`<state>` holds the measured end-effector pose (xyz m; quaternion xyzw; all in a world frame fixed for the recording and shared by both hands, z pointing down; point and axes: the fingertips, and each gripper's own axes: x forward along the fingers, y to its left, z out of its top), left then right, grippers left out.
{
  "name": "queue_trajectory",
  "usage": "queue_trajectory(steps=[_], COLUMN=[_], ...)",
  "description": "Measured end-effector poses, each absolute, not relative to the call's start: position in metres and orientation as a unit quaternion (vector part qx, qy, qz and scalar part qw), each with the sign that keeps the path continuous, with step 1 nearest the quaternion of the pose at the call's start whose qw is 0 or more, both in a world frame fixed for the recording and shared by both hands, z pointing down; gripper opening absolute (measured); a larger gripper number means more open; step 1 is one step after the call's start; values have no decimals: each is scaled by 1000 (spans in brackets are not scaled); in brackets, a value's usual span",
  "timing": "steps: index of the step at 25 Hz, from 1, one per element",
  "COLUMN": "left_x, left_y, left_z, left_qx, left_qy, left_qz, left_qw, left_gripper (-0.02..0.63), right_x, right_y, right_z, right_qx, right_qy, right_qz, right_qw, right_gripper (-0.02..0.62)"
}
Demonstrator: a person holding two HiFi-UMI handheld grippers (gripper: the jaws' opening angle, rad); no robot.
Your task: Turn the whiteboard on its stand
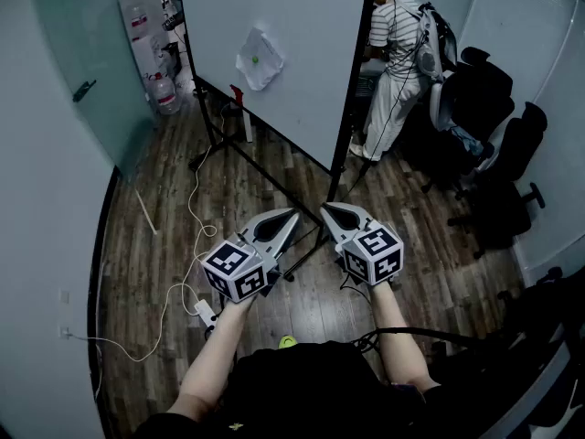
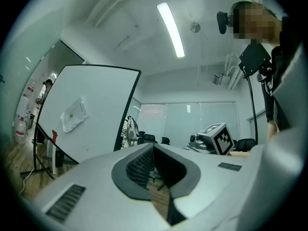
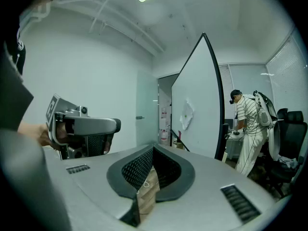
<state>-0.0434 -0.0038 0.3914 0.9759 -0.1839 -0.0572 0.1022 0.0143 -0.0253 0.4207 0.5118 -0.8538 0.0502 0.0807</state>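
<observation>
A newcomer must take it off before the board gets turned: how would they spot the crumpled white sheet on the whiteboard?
Find the big white whiteboard in its black frame, the largest thing in the room. On its face, toward the upper left, hangs a crumpled white sheet. It is the only thing on that bare face, and it has a small green spot at its middle.
</observation>
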Motion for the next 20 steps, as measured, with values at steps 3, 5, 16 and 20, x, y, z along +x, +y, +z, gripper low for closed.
queue_trajectory(steps=[3, 5, 16, 20], left_x=[-40, -39, -49, -46], left_y=[-4, -4, -20, -21], left_z=[390, 390, 384, 389], left_qx=[976, 976, 973, 973], left_qy=[-185, -184, -200, -199], left_qz=[-57, -55, -56, -53], left_qw=[101, 101, 103, 106], left_gripper=[9, 9, 9, 9], right_x=[16, 16, 13, 16], right_y=[-27, -28, -42, -44], right_z=[419, 420, 415, 422], right_qx=[508, 504, 494, 494], right_qy=[-856, -858, -864, -864], right_qz=[55, 59, 59, 66], right_qw=[77, 74, 72, 75], right_gripper=[23, 24, 23, 23])
